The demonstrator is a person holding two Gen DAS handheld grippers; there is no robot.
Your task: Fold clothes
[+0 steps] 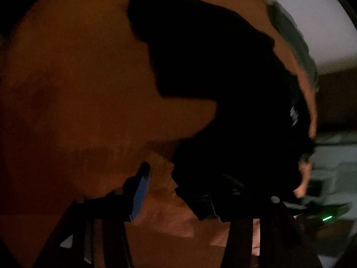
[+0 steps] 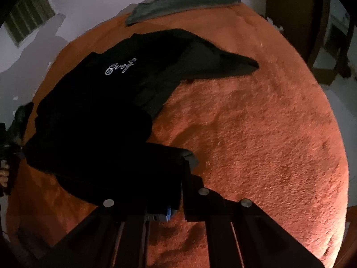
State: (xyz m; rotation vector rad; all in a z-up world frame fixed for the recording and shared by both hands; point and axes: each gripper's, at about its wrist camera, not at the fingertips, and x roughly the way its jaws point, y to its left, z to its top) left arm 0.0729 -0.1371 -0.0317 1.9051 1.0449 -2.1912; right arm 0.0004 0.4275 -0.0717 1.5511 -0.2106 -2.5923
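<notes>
A black shirt (image 2: pixel 93 116) with a small white logo (image 2: pixel 120 67) lies crumpled on an orange fuzzy blanket (image 2: pixel 256 134), one sleeve (image 2: pixel 223 62) stretched out to the right. My right gripper (image 2: pixel 177 192) is shut on a bunched fold of the shirt's near edge, and the cloth hides most of its left finger. In the dim, blurred left wrist view the same shirt (image 1: pixel 223 89) spreads across the blanket (image 1: pixel 78 89). My left gripper (image 1: pixel 176 198) stands open, its blue pad (image 1: pixel 140 196) bare, while the shirt's edge drapes over the right finger.
A grey folded garment (image 2: pixel 178 2) lies at the blanket's far edge by a pale wall. A person's hand (image 1: pixel 304 174) and a green light (image 1: pixel 326 218) show at the right of the left wrist view. Dark wooden furniture (image 2: pixel 296 22) stands at the far right.
</notes>
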